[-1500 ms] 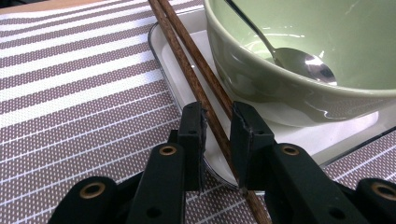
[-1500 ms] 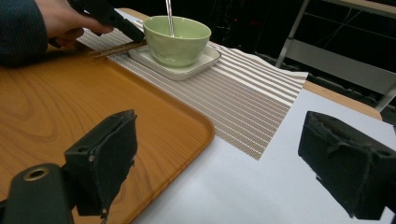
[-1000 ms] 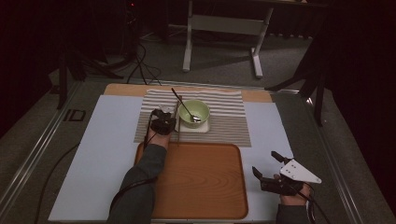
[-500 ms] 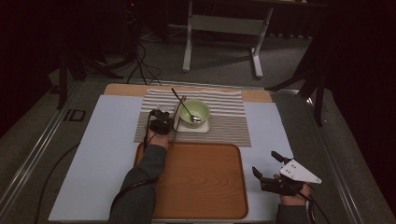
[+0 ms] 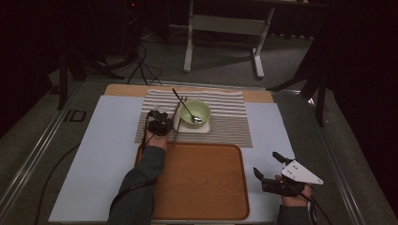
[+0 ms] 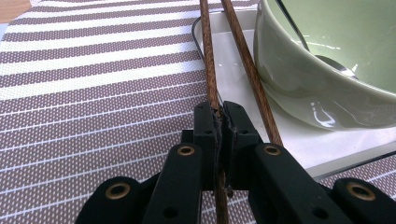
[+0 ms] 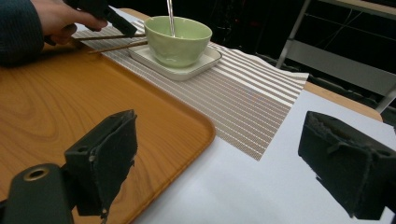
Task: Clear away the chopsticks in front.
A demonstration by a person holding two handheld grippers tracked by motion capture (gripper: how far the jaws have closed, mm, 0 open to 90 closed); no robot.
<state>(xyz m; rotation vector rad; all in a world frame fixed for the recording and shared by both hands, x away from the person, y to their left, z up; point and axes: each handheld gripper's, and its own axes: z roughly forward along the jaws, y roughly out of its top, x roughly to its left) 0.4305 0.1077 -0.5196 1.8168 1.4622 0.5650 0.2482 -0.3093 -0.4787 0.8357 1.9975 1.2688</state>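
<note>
My left gripper rests on the striped placemat, left of a green bowl. Its jaws are shut on one brown chopstick, which runs forward between the pads. A second chopstick lies free along the right jaw, across the white plate under the bowl. A metal spoon leans in the bowl. My right gripper hovers open near the table's front right, with nothing between its fingers.
A wooden tray lies in front of the placemat, between the two hands. A pale sheet covers the table. A white metal stand and cables are on the floor beyond the far edge.
</note>
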